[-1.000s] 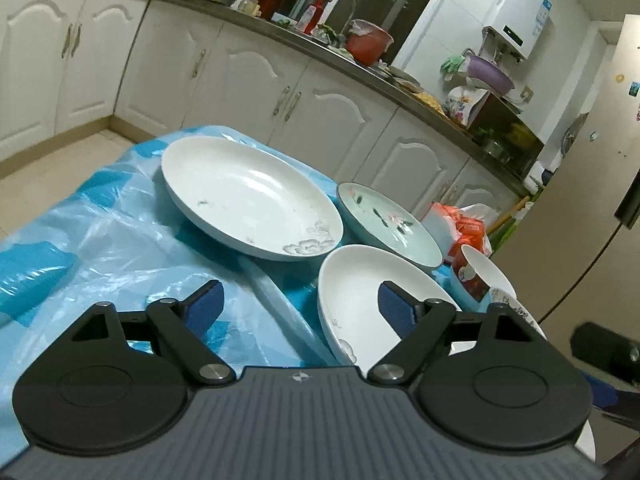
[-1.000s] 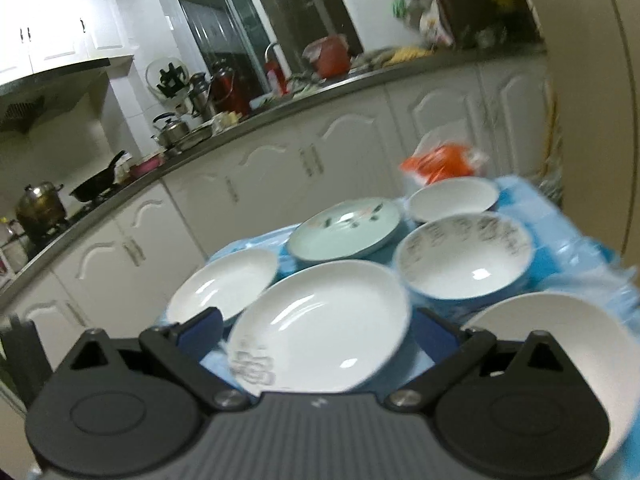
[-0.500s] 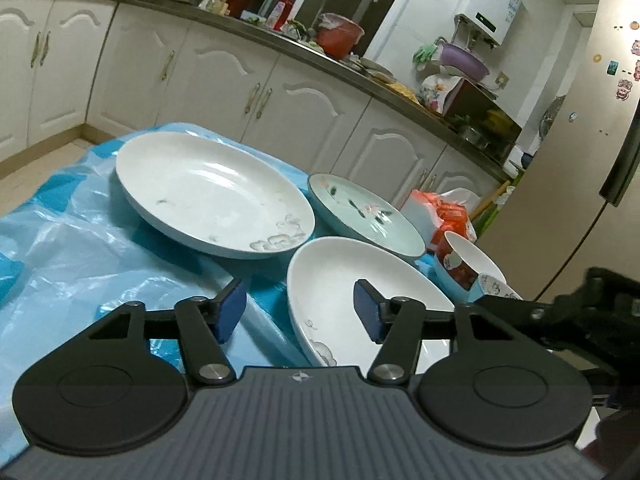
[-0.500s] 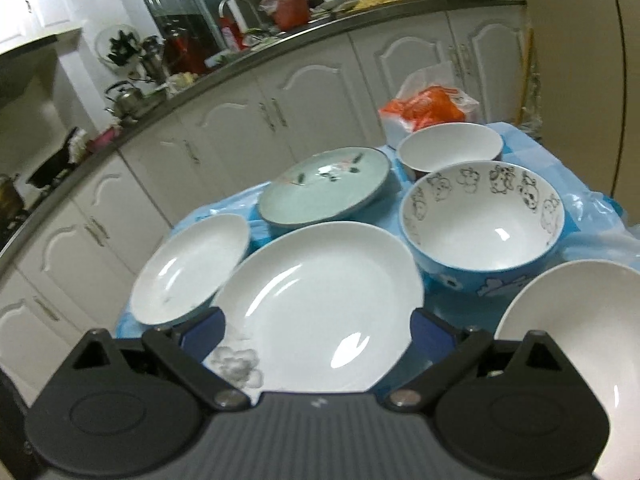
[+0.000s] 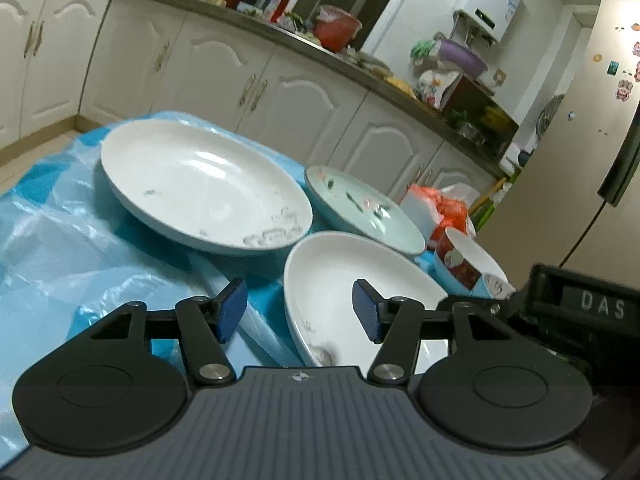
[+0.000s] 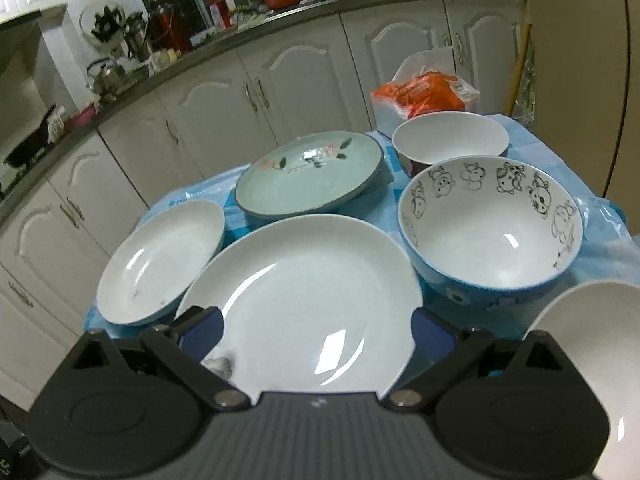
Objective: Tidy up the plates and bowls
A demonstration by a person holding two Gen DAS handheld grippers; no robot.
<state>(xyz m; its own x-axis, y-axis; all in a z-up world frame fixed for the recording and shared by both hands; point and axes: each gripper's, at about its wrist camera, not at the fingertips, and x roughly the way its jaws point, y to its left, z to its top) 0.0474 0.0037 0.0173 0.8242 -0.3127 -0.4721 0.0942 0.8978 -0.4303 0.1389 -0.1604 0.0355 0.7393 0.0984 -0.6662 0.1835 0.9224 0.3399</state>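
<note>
Plates and bowls crowd the blue plastic sheet (image 5: 72,248): a large white plate (image 6: 304,304) sits low centre in the right view, between the spread jaws of the right gripper (image 6: 316,330), a cartoon bowl (image 6: 492,224) to its right. The left gripper (image 5: 300,312) gapes, empty, over another white plate's (image 5: 352,280) near rim

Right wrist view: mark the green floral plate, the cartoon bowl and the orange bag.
green floral plate (image 6: 308,178), right wrist view, centre of its face.
cartoon bowl (image 6: 492,236), right wrist view, inside bottom.
orange bag (image 6: 426,94), right wrist view, orange front.
</note>
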